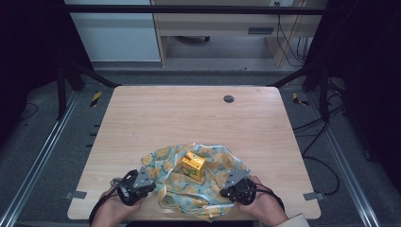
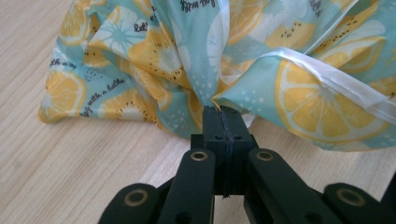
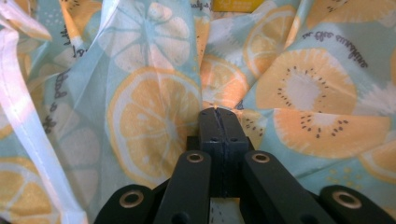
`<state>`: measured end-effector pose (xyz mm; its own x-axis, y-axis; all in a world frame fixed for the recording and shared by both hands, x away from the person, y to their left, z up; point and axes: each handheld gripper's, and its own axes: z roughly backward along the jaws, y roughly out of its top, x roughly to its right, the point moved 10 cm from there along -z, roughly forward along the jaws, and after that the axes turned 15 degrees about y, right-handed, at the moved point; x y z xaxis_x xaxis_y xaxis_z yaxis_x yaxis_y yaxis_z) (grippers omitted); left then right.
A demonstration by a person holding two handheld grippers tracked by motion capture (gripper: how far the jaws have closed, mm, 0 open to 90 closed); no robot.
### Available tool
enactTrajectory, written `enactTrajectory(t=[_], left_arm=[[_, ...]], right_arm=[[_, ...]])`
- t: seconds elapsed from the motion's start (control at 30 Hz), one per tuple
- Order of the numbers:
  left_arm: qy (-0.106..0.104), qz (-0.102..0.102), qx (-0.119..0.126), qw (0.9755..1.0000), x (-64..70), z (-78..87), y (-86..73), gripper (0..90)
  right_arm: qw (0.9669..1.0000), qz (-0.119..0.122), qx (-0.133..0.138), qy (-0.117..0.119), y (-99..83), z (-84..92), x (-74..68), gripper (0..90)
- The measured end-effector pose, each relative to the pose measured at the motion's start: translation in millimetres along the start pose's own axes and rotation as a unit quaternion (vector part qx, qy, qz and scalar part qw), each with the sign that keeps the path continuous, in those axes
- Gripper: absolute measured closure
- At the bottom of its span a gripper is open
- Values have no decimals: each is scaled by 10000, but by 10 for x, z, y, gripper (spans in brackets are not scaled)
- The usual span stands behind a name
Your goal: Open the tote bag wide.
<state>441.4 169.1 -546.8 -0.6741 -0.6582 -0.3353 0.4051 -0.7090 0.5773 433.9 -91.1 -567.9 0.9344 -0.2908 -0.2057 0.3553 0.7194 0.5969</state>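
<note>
A crumpled teal cloth (image 1: 213, 165) printed with lemon and orange slices lies near the table's front edge, and a small yellow carton (image 1: 194, 165) stands on its middle. My left gripper (image 1: 152, 186) is at the cloth's left edge. In the left gripper view its jaws (image 2: 223, 112) are shut on a gathered fold of the cloth (image 2: 140, 56). My right gripper (image 1: 224, 191) is at the cloth's right edge. In the right gripper view its jaws (image 3: 218, 112) are pressed together with the cloth (image 3: 149, 112) pinched at their tips. The carton's lower edge (image 3: 238, 4) peeks in at the top.
The cloth rests on a light wooden table (image 1: 189, 113) with a round cable hole (image 1: 229, 99) near its far edge. A white hem band (image 2: 336, 79) runs along the cloth's edge. Metal rails and cables flank the table on the floor.
</note>
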Motion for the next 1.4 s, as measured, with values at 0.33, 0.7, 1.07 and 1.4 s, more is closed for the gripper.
enactTrajectory(t=[0.33, 0.7, 1.07, 1.4], left_arm=[[-1, -33, -36, 10000, 23, 51, -70, 900], [347, 688, 1014, 9919, -177, 211, 242, 424], [453, 1255, 1490, 9798, -336, 444, 364, 210], [907, 1551, 1351, 9744, -692, 574, 178, 184]], right_arm=[[9998, 16, 183, -42, 24, 32, 0, 900], [9928, 31, 1110, -450, 229, 356, 86, 548], [9800, -152, 1736, -957, 352, 649, 230, 278], [9715, -503, 1919, -1298, 303, 779, 395, 215]])
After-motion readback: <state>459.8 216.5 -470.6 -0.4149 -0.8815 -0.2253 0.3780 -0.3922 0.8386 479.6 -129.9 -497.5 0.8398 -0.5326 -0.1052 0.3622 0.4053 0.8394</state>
